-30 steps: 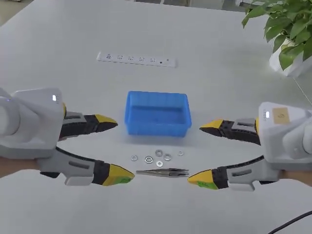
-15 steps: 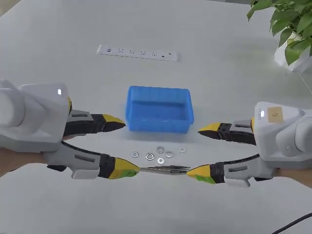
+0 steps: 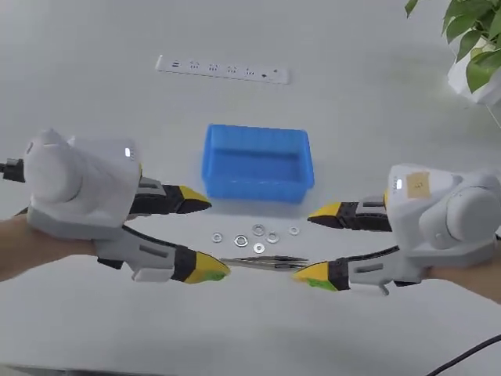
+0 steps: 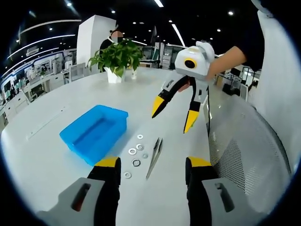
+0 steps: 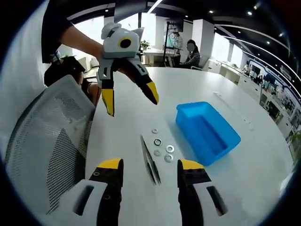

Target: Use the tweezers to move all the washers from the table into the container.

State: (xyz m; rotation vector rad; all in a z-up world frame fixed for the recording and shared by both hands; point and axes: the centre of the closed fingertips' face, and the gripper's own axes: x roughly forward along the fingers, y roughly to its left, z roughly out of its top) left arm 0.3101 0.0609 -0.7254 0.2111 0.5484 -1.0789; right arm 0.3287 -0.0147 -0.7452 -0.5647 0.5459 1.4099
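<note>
Here the tweezers (image 3: 262, 262) lie flat on the surface (image 3: 94, 329), just in front of the loose washers (image 3: 258, 233), with the blue container (image 3: 258, 190) behind. The left tongs (image 3: 217, 236) and right tongs (image 3: 304, 245) flank them, jaws apart. A power strip (image 3: 223, 70) lies beyond.

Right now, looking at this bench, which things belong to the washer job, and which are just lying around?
For the job:
tweezers
washers, loose on the table
blue container

Just lying about:
power strip
potted plant
mesh chair
</note>
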